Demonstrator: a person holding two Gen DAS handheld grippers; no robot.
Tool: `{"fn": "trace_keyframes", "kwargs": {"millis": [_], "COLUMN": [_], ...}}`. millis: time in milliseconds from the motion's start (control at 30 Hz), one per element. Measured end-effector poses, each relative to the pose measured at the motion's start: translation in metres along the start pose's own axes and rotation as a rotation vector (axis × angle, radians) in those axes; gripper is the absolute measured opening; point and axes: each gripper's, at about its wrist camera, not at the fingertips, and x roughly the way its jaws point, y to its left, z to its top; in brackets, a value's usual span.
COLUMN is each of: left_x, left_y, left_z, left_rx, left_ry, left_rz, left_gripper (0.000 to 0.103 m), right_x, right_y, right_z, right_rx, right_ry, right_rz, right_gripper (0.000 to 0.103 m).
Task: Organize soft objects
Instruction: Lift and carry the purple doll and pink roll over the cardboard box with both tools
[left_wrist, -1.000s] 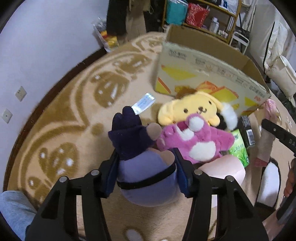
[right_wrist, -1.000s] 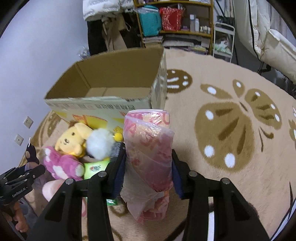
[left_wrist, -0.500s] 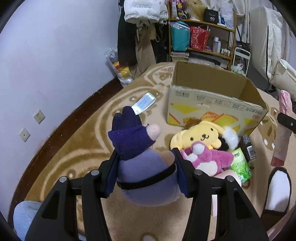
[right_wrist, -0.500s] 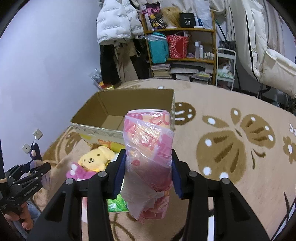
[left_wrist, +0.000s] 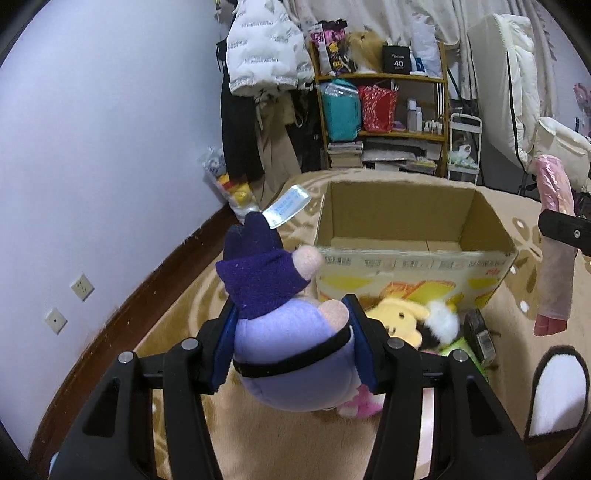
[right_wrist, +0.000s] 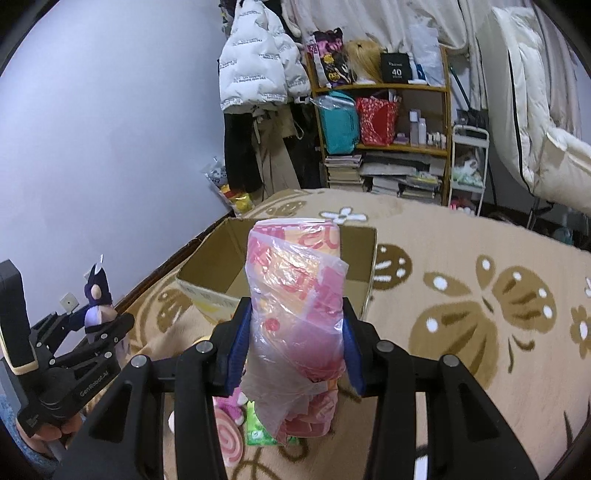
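Both grippers risen, purple plush, pink bundle above box rim

The cardboard box ahead of me stands open and clear on top; plush toys crowd the rug against its near wall.

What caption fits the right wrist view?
Right gripper clamps a pink plastic-wrapped roll above the open cardboard box.
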Motion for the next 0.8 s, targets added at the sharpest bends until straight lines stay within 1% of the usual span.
{"fn": "trace_keyframes", "kwargs": {"millis": [133,267,400,500,667,800], "left_x": [0.007,0.019,0.030,0.037,0.048,0.053], "left_y": [-0.002,-0.004,-0.004,-0.004,-0.007,-0.008], "left_z": [0.016,0.037,0.053,0.066,0.085,0.092], "left_rx": [0.003,0.011,0.001,-0.003,-0.011,-0.015], "left_ry": [-0.029,-0.061,-0.076,-0.098,-0.131,-0.147], "left_rz": [0.017,0.031,0.018,0.015,0.001,-0.024], "left_gripper": [0.053,0.053,0.053,0.054,0.054,0.054], "right_x": [0.006,0.013,0.022,0.026,0.038,0.050], "right_y": [0.001,-0.002,-0.006,-0.008,-0.015,-0.018], "right_z": [0.008,0.018,0.028,0.038,0.052,0.056], "right_rx": [-0.019,-0.048,-0.055,-0.060,-0.044,-0.038], "right_ry": [-0.005,-0.017,-0.036,-0.068,-0.090,-0.098], "right_rz": [-0.018,-0.063,-0.112,-0.153,-0.153,-0.149], "right_gripper": [0.047,0.047,0.047,0.047,0.047,0.047]}}
